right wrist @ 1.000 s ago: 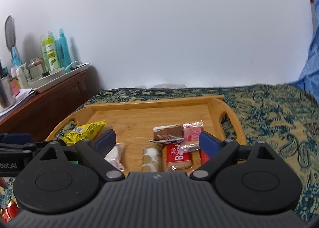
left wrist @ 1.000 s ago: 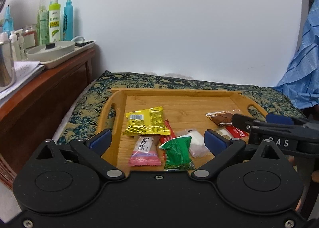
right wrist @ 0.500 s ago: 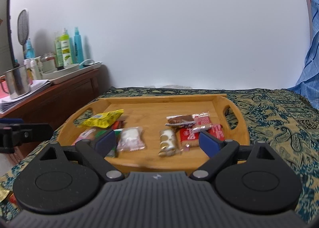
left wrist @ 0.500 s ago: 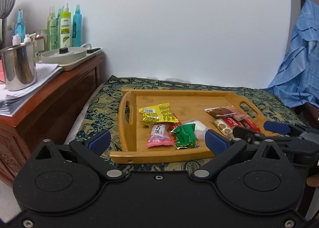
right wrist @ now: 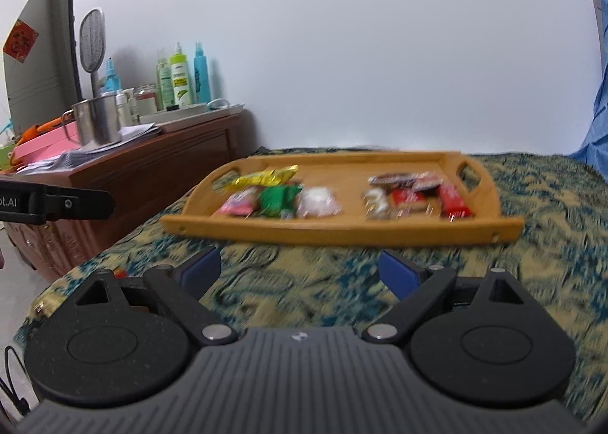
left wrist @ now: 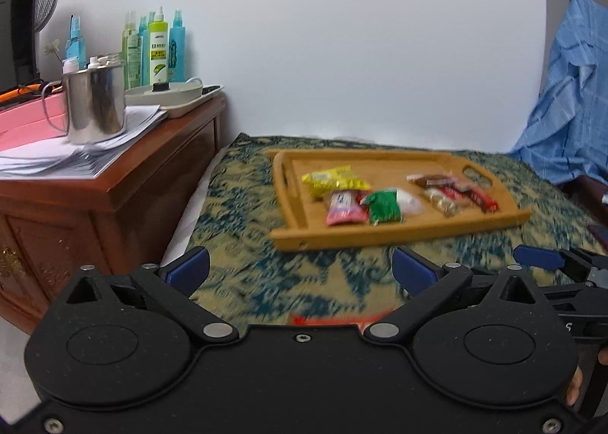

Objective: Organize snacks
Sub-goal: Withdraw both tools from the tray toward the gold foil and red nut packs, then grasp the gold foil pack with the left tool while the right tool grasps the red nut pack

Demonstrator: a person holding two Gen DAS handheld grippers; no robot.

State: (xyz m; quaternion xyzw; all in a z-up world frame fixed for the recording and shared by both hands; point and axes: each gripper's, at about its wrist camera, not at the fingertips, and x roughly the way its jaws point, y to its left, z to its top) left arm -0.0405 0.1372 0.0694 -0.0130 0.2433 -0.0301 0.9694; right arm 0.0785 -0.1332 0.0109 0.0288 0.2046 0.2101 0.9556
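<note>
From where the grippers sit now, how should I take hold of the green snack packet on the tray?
Grip the green packet at its near crimped end, coming from the tray's near long edge with the left gripper, which is open. It lies flat between the pink packet and the white one, so side access looks tight; the near end appears free. Blur hides finer detail.

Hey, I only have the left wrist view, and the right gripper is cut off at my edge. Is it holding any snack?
Observer: No. The right wrist view shows the right gripper open, with only the patterned bedspread between its pads.
Operator: Is the white packet buried under the green packet? They overlap for me.
Observer: From the right wrist view the white packet's whole face shows, lying just right of the green packet. Blur hides whether their edges touch.
</note>
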